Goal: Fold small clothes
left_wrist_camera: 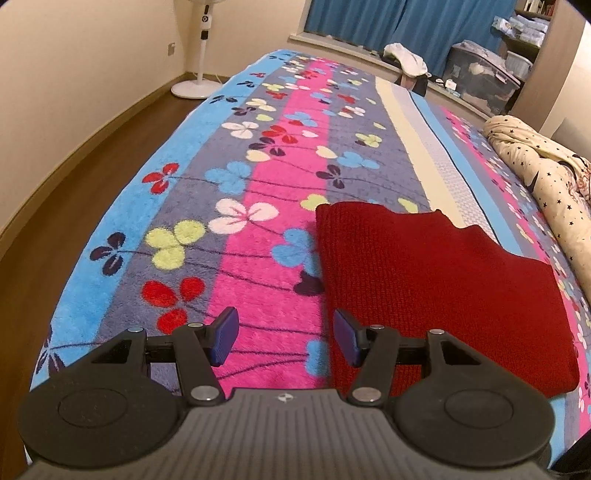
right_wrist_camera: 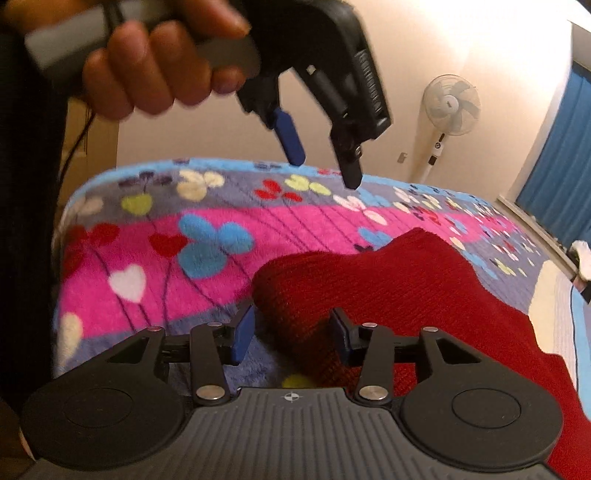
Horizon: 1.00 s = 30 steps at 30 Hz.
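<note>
A dark red knitted garment (left_wrist_camera: pixel 424 284) lies folded flat on the flowered blanket (left_wrist_camera: pixel 258 184). My left gripper (left_wrist_camera: pixel 286 338) is open and empty, held above the blanket at the garment's left edge. My right gripper (right_wrist_camera: pixel 291 334) is open and empty, low over the near corner of the red garment (right_wrist_camera: pixel 388 295). The left gripper (right_wrist_camera: pixel 325 170) also shows in the right wrist view, held in a hand above the bed's edge, jaws apart.
A cream star-print quilt (left_wrist_camera: pixel 546 184) lies bunched on the right of the bed. A white standing fan (left_wrist_camera: pixel 201 55) stands on the wood floor (left_wrist_camera: pixel 74 177) at the left. Storage boxes (left_wrist_camera: pixel 480 81) and blue curtains (left_wrist_camera: pixel 388 22) are at the far end.
</note>
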Motion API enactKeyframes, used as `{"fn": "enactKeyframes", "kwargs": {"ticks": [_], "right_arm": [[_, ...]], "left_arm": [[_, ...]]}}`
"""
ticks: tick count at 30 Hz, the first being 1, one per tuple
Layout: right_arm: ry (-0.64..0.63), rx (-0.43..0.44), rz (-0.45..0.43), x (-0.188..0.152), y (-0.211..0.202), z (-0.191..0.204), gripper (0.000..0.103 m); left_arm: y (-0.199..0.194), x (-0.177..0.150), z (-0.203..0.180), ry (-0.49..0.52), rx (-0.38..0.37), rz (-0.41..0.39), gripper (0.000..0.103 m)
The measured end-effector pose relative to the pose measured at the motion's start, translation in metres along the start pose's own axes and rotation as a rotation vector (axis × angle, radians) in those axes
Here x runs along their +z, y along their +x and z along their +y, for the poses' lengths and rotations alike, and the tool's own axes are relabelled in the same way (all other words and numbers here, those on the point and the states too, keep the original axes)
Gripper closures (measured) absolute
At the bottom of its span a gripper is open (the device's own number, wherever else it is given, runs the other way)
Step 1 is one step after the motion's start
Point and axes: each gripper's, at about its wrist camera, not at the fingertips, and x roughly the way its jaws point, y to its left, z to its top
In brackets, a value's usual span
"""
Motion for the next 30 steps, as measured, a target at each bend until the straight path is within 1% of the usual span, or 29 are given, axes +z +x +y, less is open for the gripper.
{"fn": "enactKeyframes", "kwargs": {"ticks": [4,7,9,10,11,12,13,14,15,17,18,21,25,28,30], "right_arm": [[-0.091,-0.036,0.021,-0.001,0.012,0.008,0.056],[-0.108,-0.048,0.024,0.000,0.017,0.009,0.057],[-0.111,-0.051,0.020,0.000,0.017,0.007,0.073],[-0.098,-0.044,0.017,0.000,0.016,0.004,0.076],[-0.081,-0.039,0.010,0.001,0.014,0.001,0.083],[-0.064,-0.037,0.000,0.003,0.011,-0.002,0.086],[-0.043,-0.038,-0.012,0.006,0.006,-0.006,0.087],[-0.025,-0.041,-0.025,0.009,0.002,-0.009,0.087],[-0.004,-0.047,-0.042,0.013,-0.004,-0.012,0.088],[0.026,-0.063,-0.068,0.019,-0.012,-0.017,0.088],[0.044,-0.071,-0.079,0.021,-0.016,-0.020,0.088],[0.099,-0.089,-0.107,0.027,-0.028,-0.029,0.088],[0.159,-0.095,-0.142,0.028,-0.042,-0.040,0.089],[0.175,-0.096,-0.166,0.027,-0.050,-0.044,0.089],[0.182,-0.097,-0.175,0.026,-0.053,-0.045,0.089]], "left_arm": [[0.004,0.001,0.000,-0.006,-0.003,0.011,0.041],[0.007,0.003,-0.002,-0.002,-0.006,0.021,0.041],[0.010,0.004,-0.003,-0.006,-0.014,0.028,0.041],[0.011,0.004,-0.003,-0.011,-0.022,0.033,0.041],[0.012,0.004,-0.003,-0.018,-0.033,0.040,0.041],[0.015,0.005,-0.001,-0.032,-0.051,0.053,0.039],[0.019,0.007,0.001,-0.052,-0.077,0.071,0.037],[0.025,0.009,0.003,-0.078,-0.114,0.097,0.028],[0.031,0.012,0.005,-0.105,-0.159,0.126,0.022],[0.048,0.020,0.006,-0.150,-0.255,0.180,0.020],[0.057,0.024,0.006,-0.169,-0.300,0.199,0.017],[0.086,0.035,0.003,-0.197,-0.395,0.253,0.017],[0.122,0.044,-0.006,-0.195,-0.417,0.317,0.017],[0.141,0.050,-0.009,-0.228,-0.454,0.332,0.017],[0.150,0.052,-0.013,-0.232,-0.465,0.339,0.018]]}}
